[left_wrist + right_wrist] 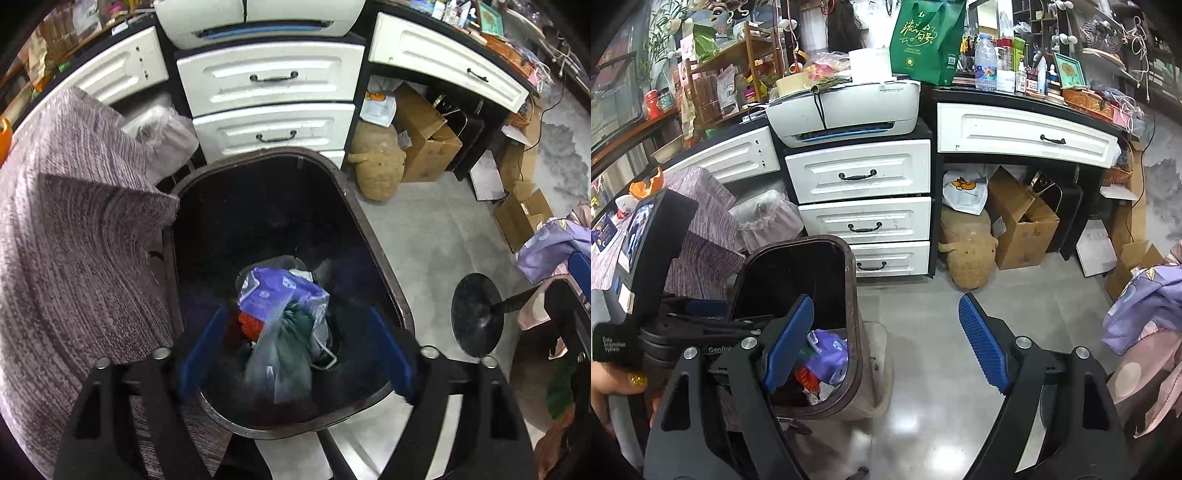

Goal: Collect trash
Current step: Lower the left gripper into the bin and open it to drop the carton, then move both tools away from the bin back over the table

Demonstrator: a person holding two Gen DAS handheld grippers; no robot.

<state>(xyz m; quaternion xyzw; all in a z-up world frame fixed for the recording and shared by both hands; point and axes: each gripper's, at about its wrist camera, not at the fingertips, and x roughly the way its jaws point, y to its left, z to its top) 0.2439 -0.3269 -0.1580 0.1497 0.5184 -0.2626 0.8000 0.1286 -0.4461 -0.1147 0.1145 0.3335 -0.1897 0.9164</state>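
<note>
Your left gripper (295, 354) hangs released over the bin (373, 236), bag (284, 332) loose inside; your right gripper (886, 343) gapes empty beside it

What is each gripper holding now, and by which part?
Nothing. The left gripper is open above the plastic bag inside the bin; the right gripper is open and empty.
</note>
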